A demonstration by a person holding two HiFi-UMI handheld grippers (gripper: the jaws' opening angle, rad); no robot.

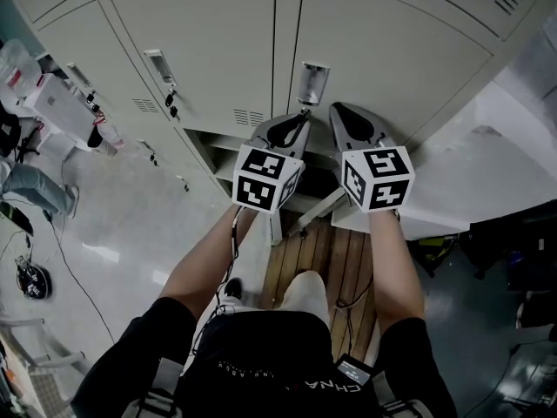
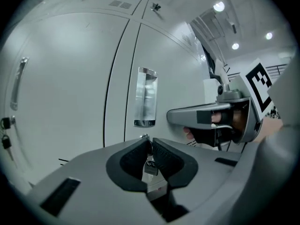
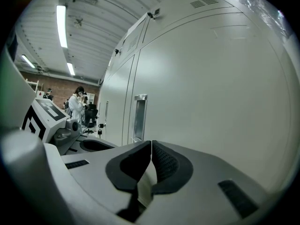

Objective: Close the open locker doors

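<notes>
The left hand-held gripper [image 2: 151, 143] pinches the small metal key [image 2: 150, 167], straight ahead on the grey steel locker door [image 2: 180, 69]; the right hand-held gripper [image 3: 151, 146] is clenched, empty.

Lighting was bright, even; ceiling strip lights [image 3: 61, 25] and round lamps [image 2: 219, 6] blew out white. Gripper views showed strong fisheye bending, black corners and soft foreground. Only faint shadows lay on the locker doors [image 1: 209, 42].

Head view: steeply down over locker doors [image 1: 218, 50]. Both gripper views: close, facing same doors, sharing recessed handle [image 2: 145, 97].
</notes>
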